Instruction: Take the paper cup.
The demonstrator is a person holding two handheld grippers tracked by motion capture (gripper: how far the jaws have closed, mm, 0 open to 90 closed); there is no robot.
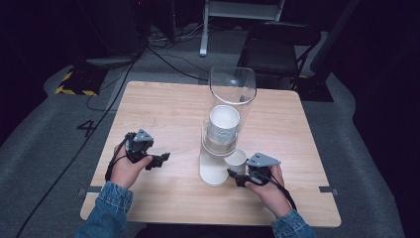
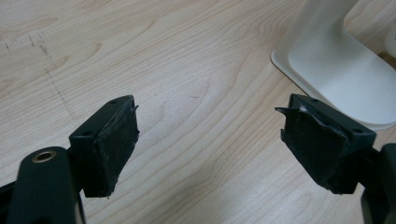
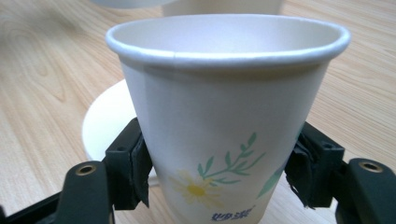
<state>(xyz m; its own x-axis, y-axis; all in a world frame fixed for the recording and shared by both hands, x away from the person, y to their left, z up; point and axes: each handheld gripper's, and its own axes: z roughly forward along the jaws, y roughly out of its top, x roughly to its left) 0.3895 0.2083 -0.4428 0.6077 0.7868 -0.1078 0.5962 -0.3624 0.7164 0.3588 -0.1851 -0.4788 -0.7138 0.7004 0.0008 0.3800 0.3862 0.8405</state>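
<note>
Right gripper holding cup at dispenser base

Right gripper (image 1: 236,176) is clamping a paper cup (image 3: 224,121), fingers (image 3: 133,170) pressing both sides of its lower wall. Cup is standing upright just beside the white dispenser base (image 1: 212,173), below the clear tube (image 1: 233,94) with the stacked cups (image 1: 223,124). Left gripper (image 1: 161,159) is hovering over bare desk (image 1: 163,114), fingers (image 2: 114,144) spread wide, holding nothing, base edge (image 2: 327,79) near its far finger. Open desk is lying left and front; the right edge is well apart from the cup.
</note>
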